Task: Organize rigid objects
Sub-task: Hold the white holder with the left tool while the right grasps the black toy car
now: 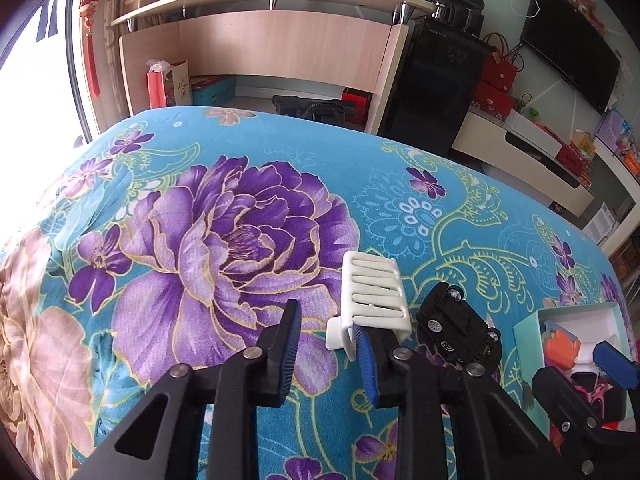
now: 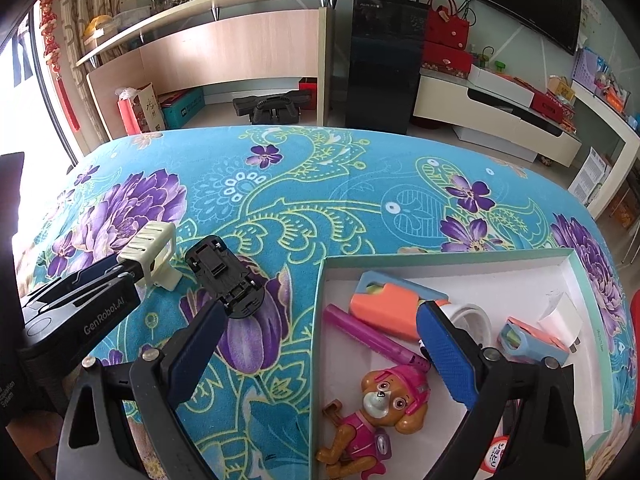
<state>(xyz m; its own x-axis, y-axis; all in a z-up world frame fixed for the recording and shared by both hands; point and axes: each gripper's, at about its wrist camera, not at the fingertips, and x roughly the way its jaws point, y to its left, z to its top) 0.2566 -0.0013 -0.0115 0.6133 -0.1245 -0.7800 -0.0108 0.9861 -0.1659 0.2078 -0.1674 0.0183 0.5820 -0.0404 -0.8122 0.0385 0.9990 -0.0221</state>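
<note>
Left gripper [image 1: 332, 344] is narrowed but not pinching: in its own view the right finger's blue pad [image 1: 367, 364] sits tucked against the base of the white slotted plastic clip [image 1: 374, 290], while the left finger stands clear of it with bare cloth between the two. From the right wrist view it reads much the same, the fingertips hard up at the clip's near end [image 2: 150, 250]; whether both pads actually press on it, cannot tell. Likely lining up to grab the clip by its narrow end for lifting.

Right gripper [image 2: 320, 344] is spread wide and empty. It hangs over the left wall of the shallow white box [image 2: 448, 259], one finger over the cloth, the other over the box interior.

The box is the collection spot, judging by its contents: dog figure in pink [image 2: 376, 412], orange-and-blue toy blaster [image 2: 394, 306], pink marker [image 2: 370, 334], white charger plug [image 2: 562, 318], smaller blue-and-orange piece [image 2: 534, 340].

Still loose on the floral tablecloth [image 2: 360, 184]: the clip, and a black toy car [image 2: 228, 280] flipped on its roof, just beside the clip and between it and the box. The car lies right at the tip of the right gripper's left finger, not touching as far as visible.
</note>
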